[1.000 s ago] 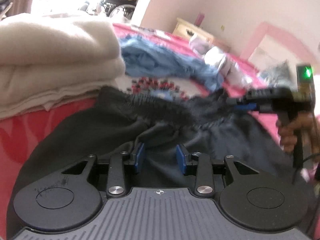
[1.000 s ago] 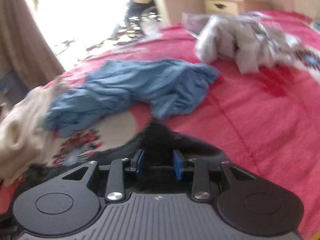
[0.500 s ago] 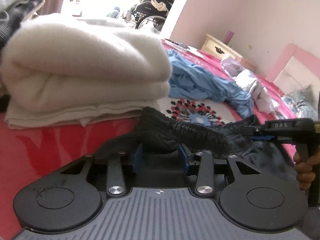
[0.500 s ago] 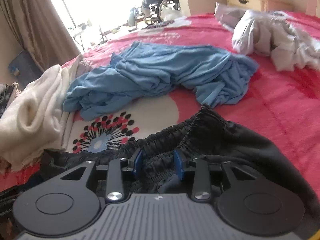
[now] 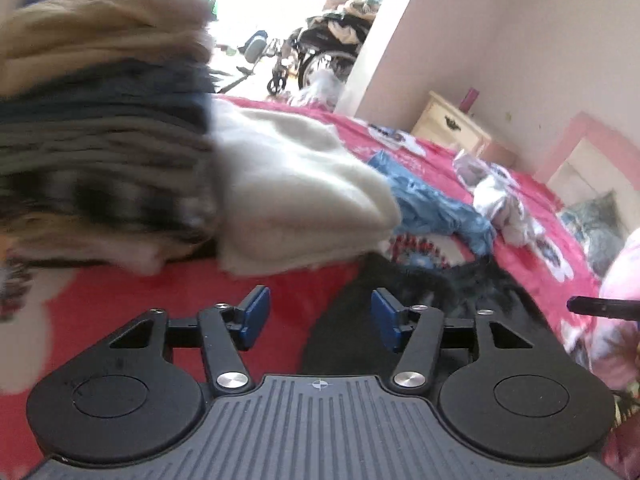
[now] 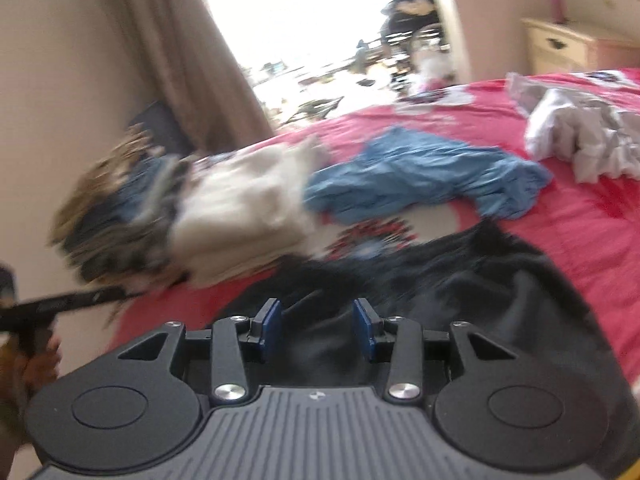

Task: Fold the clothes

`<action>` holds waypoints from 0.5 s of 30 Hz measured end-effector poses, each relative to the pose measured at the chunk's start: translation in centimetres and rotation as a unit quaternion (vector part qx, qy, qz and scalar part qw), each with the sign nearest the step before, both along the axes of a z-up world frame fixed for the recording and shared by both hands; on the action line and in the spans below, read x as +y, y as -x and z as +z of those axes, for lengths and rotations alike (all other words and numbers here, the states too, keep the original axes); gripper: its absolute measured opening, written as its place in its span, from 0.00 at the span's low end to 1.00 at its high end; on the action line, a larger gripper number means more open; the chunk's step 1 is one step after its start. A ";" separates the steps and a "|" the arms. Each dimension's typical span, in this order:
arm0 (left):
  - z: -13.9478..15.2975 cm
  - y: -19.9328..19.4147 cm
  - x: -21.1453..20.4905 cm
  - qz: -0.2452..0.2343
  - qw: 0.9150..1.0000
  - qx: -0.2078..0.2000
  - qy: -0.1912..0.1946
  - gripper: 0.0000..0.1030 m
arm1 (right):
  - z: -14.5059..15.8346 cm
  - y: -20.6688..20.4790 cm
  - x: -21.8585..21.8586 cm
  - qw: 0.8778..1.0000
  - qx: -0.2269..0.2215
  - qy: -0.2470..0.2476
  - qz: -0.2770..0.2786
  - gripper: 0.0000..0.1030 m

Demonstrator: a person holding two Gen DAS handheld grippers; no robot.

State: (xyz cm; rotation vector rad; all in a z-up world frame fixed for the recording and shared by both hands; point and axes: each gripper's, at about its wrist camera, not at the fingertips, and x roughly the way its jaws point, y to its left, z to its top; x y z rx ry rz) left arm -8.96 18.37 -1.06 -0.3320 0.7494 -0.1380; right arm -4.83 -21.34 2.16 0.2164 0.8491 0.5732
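beside blurred folded stack (image 6: 132, 216), dark shorts (image 6: 500, 276)

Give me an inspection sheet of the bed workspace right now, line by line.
Surface: red blanket, flower print.
Job's things: black garment spread flat; blue garment and grey-white garment crumpled.
Clutter: cream folded pile; blurred stack of folded clothes.
Grippers: left claw open above blanket; right claw open over black garment.
Cables: nothing seen.
Surroundings: nightstand, curtain, bright doorway.
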 end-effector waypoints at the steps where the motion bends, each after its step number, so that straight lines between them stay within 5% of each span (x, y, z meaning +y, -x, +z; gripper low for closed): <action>1: 0.3 0.9 0.6 -0.006 1.000 0.012 0.001 0.57 | 0.2 0.9 0.5 1.000 0.009 -0.007 0.016 0.42; 4: 0.0 4.0 2.2 -0.028 0.998 0.047 0.015 0.61 | 0.1 3.0 2.4 0.996 0.048 -0.035 0.061 0.48; 8: -4.3 7.4 2.4 -0.057 0.988 0.131 0.059 0.61 | -2.4 4.8 5.6 0.991 0.093 -0.051 0.087 0.50; 12: -9.2 10.4 1.0 -0.044 0.979 0.193 0.039 0.57 | -6.1 4.8 8.7 0.983 0.145 -0.073 0.087 0.50; 15: -10.6 12.0 0.4 -0.032 0.981 0.193 0.018 0.56 | -8.8 4.2 10.6 0.974 0.188 -0.098 0.084 0.50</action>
